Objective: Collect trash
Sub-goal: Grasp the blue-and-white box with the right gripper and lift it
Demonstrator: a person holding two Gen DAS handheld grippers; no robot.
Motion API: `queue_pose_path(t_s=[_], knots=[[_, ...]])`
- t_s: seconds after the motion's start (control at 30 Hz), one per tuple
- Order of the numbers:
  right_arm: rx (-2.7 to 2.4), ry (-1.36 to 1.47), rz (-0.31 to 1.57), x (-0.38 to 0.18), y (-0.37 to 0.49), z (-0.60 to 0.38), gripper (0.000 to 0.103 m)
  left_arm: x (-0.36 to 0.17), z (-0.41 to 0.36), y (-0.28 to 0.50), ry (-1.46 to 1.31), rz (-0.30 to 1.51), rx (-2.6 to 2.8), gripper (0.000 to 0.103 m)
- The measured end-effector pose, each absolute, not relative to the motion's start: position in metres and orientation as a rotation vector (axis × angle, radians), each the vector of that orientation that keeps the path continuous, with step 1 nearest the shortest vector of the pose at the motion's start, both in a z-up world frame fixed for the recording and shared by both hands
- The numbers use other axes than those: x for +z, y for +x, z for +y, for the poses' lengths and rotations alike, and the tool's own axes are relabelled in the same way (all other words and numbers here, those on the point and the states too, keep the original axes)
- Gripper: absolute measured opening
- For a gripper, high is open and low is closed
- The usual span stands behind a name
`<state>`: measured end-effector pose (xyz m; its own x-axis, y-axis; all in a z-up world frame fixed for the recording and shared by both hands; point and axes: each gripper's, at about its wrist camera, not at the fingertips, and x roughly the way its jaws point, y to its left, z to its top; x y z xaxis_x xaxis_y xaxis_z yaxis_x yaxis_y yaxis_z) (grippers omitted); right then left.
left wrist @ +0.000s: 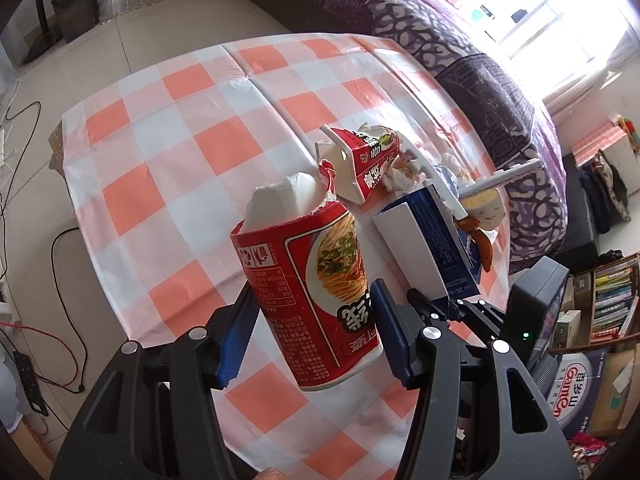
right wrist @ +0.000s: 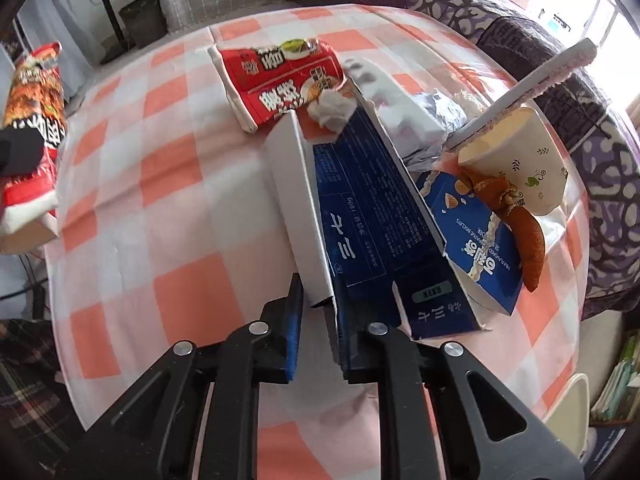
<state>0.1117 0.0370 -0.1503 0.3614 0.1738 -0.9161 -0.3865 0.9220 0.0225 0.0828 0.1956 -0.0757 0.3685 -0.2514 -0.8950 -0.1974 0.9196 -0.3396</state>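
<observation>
Squeezing the red noodle cup (left wrist: 316, 296), your left gripper (left wrist: 312, 336) holds tight; your right gripper (right wrist: 316, 332) pinches the blue box (right wrist: 360, 216) at twelve o'clock.

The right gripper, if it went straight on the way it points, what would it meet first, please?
The right gripper is shut on the blue and white carton, which fills its line; beyond lies the checked tablecloth, though depth is unclear.

This is a room in a home: a purple patterned sofa (left wrist: 472, 64) by the checked-cloth bench (left wrist: 168, 152), a wooden bookshelf (left wrist: 612, 296), a sunny window (left wrist: 532, 8).
</observation>
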Motion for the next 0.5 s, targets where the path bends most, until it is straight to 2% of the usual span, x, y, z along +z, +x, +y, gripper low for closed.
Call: queue_pose_path(t_s=[0.13,0.5], knots=[[0.379,-0.066,1.109,-0.127,0.108,0.027,0.008,-0.068,0.195,0.081,-0.41,1.169,-0.031,0.056],[0.426,0.253,1.005,-0.076,0.096,-0.011,0.008,-0.052,0.183,0.078,-0.371,1.079,-0.053,0.056]])
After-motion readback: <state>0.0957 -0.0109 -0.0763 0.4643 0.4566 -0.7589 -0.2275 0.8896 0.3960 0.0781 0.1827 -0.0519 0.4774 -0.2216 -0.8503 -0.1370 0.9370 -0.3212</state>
